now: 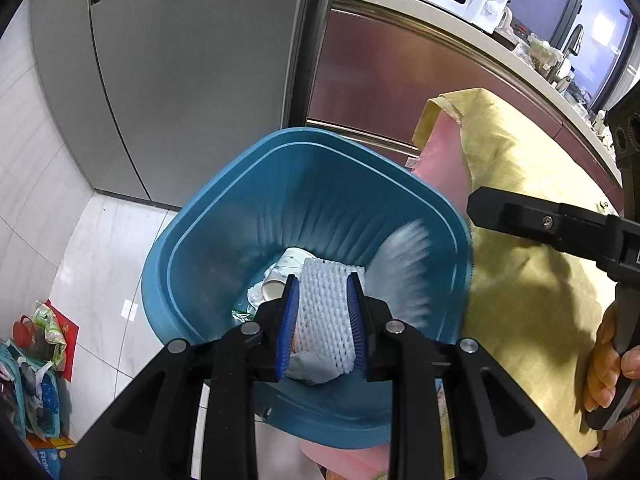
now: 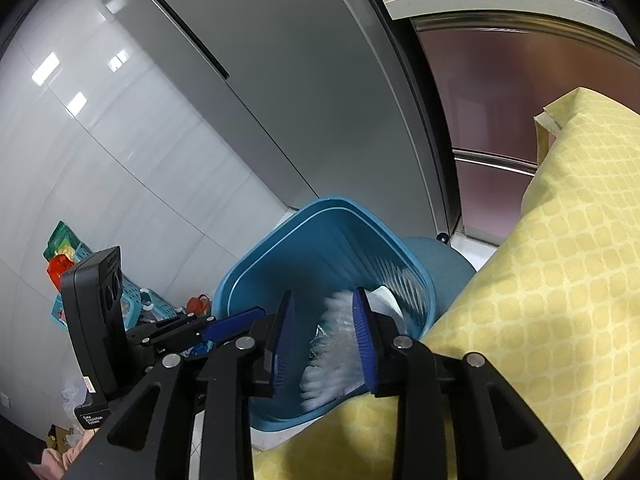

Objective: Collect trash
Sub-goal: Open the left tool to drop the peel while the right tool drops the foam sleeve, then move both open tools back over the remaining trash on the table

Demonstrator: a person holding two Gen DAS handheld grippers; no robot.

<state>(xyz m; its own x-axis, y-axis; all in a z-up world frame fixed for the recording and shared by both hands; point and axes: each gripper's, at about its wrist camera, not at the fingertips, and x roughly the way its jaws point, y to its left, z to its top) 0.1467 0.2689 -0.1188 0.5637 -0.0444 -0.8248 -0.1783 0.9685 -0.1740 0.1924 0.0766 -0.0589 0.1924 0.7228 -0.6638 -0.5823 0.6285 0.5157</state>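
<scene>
Left claw (image 1: pixel 323 322) pinches a white foam net (image 1: pixel 326 320) above the blue bin (image 1: pixel 240 208). Right claw (image 2: pixel 326 338) stands spread; a blurred white foam piece (image 2: pixel 332 354) lies between its pads, over the bin beside the yellow-clothed table (image 2: pixel 560 280).

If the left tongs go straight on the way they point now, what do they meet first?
Probably the trash inside the blue bin: the left tongs, gripping white foam netting, point down into it toward a paper cup. Depth is unclear.

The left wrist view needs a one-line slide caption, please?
Left gripper holds white foam netting above the blue bin beside the yellow tablecloth.
</scene>
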